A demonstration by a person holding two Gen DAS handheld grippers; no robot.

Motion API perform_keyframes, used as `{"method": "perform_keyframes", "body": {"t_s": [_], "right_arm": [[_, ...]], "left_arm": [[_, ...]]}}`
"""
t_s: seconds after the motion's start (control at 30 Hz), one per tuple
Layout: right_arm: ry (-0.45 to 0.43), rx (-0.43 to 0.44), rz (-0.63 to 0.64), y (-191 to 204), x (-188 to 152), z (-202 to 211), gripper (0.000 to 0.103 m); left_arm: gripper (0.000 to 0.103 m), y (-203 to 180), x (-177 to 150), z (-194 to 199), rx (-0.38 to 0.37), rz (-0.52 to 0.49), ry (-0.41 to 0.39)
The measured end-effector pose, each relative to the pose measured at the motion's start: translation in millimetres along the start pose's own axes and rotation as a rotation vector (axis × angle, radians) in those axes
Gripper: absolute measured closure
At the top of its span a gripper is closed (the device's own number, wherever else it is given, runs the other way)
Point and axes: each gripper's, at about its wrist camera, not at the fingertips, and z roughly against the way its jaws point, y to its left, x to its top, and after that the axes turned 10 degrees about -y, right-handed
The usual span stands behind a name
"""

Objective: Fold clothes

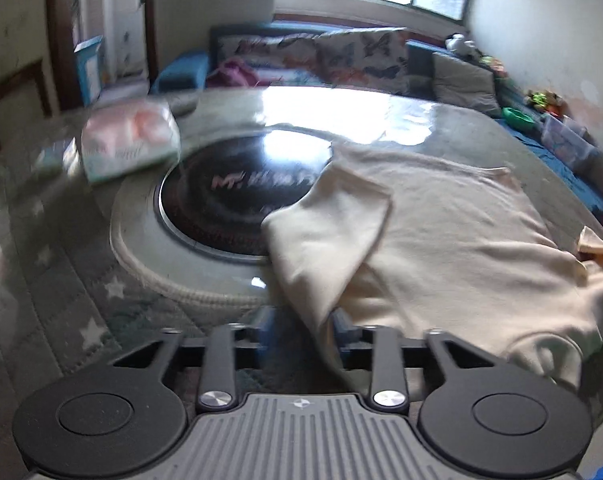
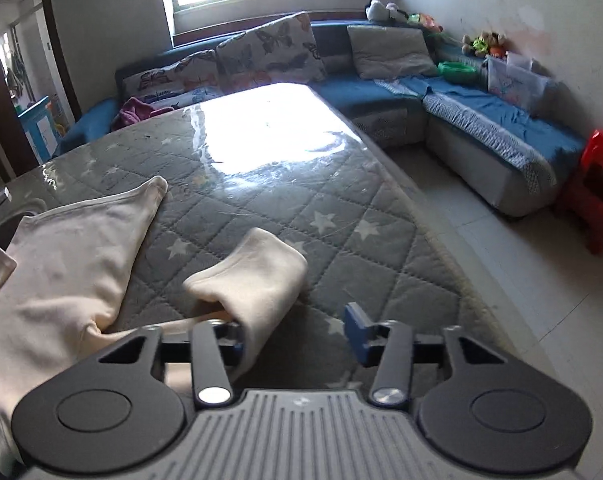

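Cream cotton-knit garment (image 1: 453, 236), soft and matte with ribbed pale edging, lies spread over the grey quilted counter (image 2: 301, 216), whose star-printed cover sits under a glossy clear plastic sheet that throws back window glare. In the left wrist view we see one sleeve (image 1: 325, 232) folded toward 10 o'clock, its squared cuff overlapping the round black glass cooktop (image 1: 229, 196) set in a pale oval surround. The left gripper (image 1: 303, 326) has its blue-padded jaws close together, clamped on a fold of the cream fabric that drapes down between them. At 10 o'clock from the cooktop lies a soft pink-and-white plastic packet (image 1: 129, 146), blurred.

In the right wrist view we see the other sleeve (image 2: 257, 280) curled into a loose tube, rising from the left jaw, which it covers. The right gripper (image 2: 297, 336) has its jaws spread wide apart; the right blue pad stands clear of the cloth. We cannot tell whether the left pad touches the fabric or is merely hidden by it. Beyond the counter, at 12 to 2 o'clock, runs a blue L-shaped sofa (image 2: 481, 120) with butterfly-print cushions (image 2: 269, 52), and a red plastic stool (image 2: 597, 188) stands at 3 o'clock.
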Motion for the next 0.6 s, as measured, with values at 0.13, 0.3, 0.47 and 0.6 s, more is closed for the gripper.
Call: {"method": "perform_keyframes", "body": {"t_s": [0.13,0.3,0.47,0.6], "right_arm": [[0.007,-0.023,-0.053,-5.8,-3.7,5.4,0.039],[0.000,-0.048,0.054,10.1,-10.4,3.1,0.032],[-0.029,-0.094,0.162,25.2,-12.8,-6.3,0.027],[-0.085,-0.129,0.124,19.1,-11.0,-3.0,0.027]], "left_arm": [[0.054,-16.6,-7.7,14.9,-0.065,-0.052,-0.007],[0.054,-43.9,-8.4,10.9,-0.165,-0.082,-0.007],[0.054,-79.6,-5.2,-13.1,-0.251,-0.111,0.006],[0.055,-106.1,-9.2,-26.0,-0.304,-0.157,0.019]]}}
